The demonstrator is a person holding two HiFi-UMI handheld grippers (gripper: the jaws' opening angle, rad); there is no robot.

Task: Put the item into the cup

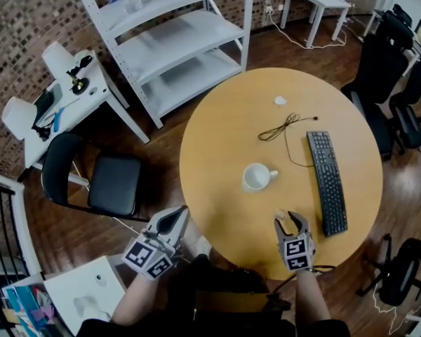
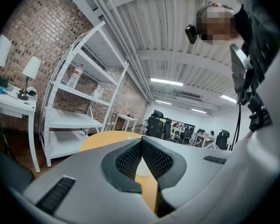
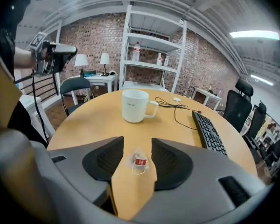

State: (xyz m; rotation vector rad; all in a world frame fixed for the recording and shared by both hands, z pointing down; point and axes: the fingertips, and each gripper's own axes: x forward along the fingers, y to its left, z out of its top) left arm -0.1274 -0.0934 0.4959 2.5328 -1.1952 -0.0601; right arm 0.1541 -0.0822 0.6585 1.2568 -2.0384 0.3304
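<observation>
The room is bounded by a brick wall [image 1: 14,20], with a white shelving unit [image 1: 175,41] set before it on a dark wooden floor [image 1: 161,160]. A round wooden table [image 1: 217,139] is placed centrally, a black chair [image 1: 112,181] near it and a white desk [image 1: 77,100] further left, with two lamps [image 2: 31,68] on it. Black office chairs [image 1: 382,69] are gathered at the right, and light is given by ceiling strip lights [image 2: 166,82].
</observation>
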